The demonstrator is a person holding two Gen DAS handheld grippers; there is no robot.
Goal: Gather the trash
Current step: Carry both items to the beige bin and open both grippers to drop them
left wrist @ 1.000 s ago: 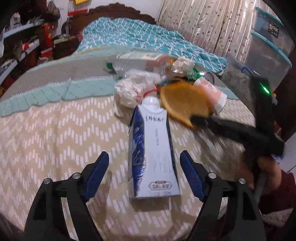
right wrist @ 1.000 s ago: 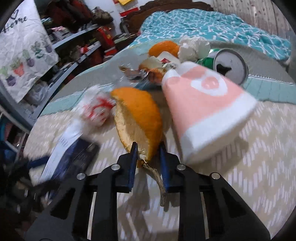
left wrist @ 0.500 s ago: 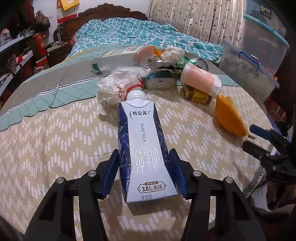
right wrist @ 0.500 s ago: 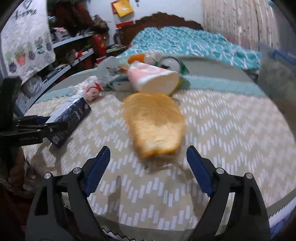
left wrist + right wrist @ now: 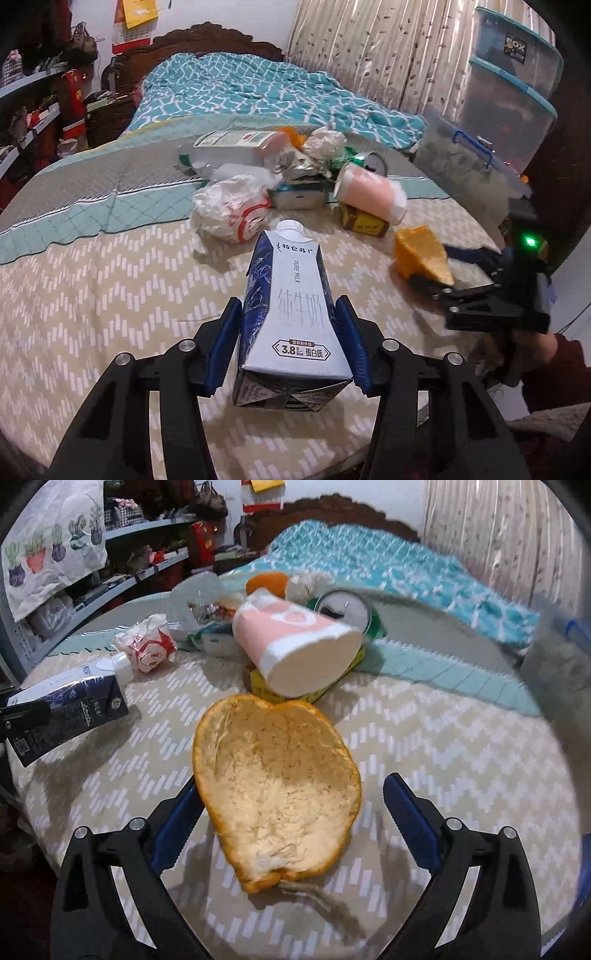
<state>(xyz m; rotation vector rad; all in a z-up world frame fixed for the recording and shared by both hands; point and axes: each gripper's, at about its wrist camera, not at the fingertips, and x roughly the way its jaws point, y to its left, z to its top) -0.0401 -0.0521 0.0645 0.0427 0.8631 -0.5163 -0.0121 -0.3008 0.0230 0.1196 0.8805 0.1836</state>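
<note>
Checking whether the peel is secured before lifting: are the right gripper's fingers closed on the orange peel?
No, the right gripper is open, and a gap shows between the orange peel and one finger.

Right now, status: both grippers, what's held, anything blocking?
Left gripper shut on milk carton. Right gripper open, straddling orange peel on the table. Pink cup and trash pile behind, not blocking.

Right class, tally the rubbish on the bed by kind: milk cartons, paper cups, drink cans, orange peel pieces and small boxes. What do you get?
milk carton: 1
paper cup: 1
drink can: 1
orange peel pieces: 2
small boxes: 2
Total: 7
</note>
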